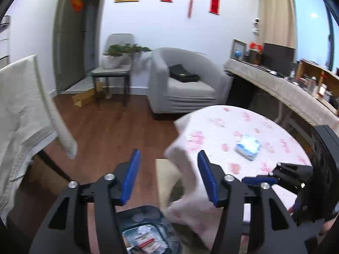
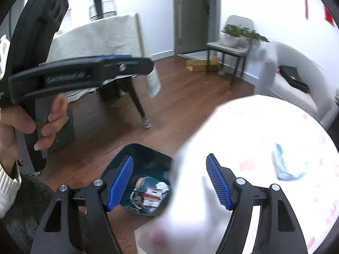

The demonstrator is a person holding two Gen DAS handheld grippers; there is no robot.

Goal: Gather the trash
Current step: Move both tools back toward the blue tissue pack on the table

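Note:
A dark teal trash bin (image 1: 146,230) stands on the wood floor beside the round table, with paper scraps and packaging inside; it also shows in the right wrist view (image 2: 146,169). A blue-and-white tissue pack (image 1: 248,147) lies on the pink floral tablecloth (image 1: 222,122); in the right wrist view the pack (image 2: 288,165) is blurred. My left gripper (image 1: 168,175) is open and empty above the bin and the table's edge. My right gripper (image 2: 169,182) is open and empty, above the bin and the cloth's edge. The left gripper's body (image 2: 84,74) shows in the right wrist view, held by a hand.
A second table with a white cloth (image 1: 19,110) stands at the left, with a kettle (image 2: 102,2) on it. A grey armchair (image 1: 180,82), a chair with a potted plant (image 1: 115,63), a cardboard box (image 1: 84,97) and a long cluttered counter (image 1: 286,84) ring the floor.

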